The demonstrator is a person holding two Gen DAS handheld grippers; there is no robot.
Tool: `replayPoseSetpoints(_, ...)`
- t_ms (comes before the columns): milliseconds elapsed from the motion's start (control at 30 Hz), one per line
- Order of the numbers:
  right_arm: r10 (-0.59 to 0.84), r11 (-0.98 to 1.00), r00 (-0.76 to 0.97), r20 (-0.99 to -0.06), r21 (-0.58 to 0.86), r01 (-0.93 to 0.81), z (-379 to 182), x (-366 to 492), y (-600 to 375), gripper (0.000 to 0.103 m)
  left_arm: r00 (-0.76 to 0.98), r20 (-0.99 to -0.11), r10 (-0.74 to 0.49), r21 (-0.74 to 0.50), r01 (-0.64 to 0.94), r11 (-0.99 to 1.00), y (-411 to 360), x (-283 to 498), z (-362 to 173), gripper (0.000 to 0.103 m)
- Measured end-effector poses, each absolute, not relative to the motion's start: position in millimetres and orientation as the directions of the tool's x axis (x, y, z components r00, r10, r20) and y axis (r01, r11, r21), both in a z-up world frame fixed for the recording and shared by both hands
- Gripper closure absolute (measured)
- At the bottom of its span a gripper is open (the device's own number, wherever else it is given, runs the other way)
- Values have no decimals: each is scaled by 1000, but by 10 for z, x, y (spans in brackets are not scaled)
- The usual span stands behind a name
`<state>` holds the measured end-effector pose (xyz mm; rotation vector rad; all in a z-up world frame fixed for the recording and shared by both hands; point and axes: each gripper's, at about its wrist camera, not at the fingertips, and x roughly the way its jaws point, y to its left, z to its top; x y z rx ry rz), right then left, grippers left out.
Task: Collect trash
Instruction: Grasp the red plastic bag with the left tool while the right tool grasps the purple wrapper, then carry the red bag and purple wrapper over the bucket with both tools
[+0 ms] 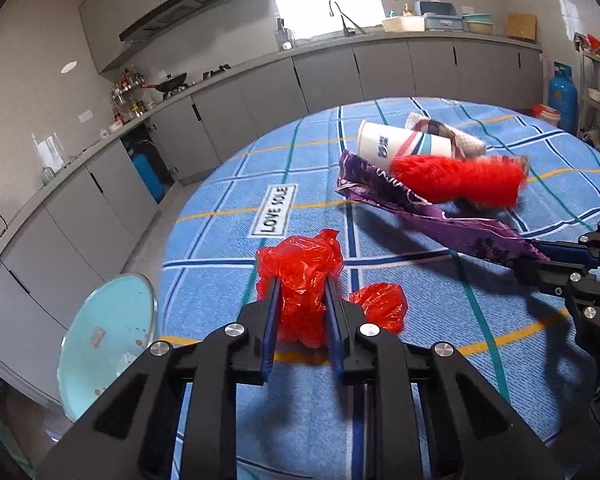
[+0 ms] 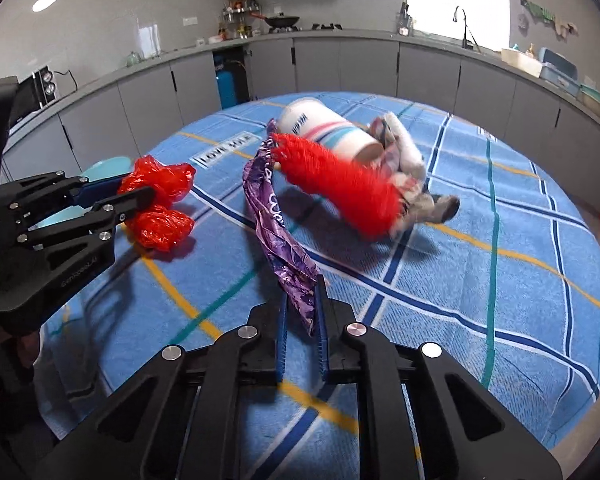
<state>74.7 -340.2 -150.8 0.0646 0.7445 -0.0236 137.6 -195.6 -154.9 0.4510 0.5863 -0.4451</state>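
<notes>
Crinkly red plastic bag (image 1: 300, 280) pinched in left tool (image 1: 301, 280), glossy purple wrapper (image 2: 278, 220) clamped in right tool (image 2: 303, 284)

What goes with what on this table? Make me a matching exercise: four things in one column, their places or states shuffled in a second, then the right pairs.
Things:
1. red plastic bag
2. purple wrapper
3. paper cup
4. blue plate

Places or states:
A. lying on its side on the tablecloth
B. clamped in the left gripper
C. past the table's edge, beside the left gripper
D. one end pinched in the right gripper

Pairs: 1-B, 2-D, 3-A, 4-C
</notes>
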Motion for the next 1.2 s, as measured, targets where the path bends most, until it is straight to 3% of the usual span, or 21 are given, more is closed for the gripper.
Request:
replayPoseSetpoints(433, 23, 998, 793, -608, 66, 21, -1223, 688, -3272, 92, 834, -512, -205, 329, 411, 850, -1596, 1308, -1146, 83)
replayPoseSetpoints(1200, 83, 996, 853, -515, 23, -83, -745, 1024, -2672, 96, 896, -441, -48, 280, 189, 941, -634, 1532, -763, 83)
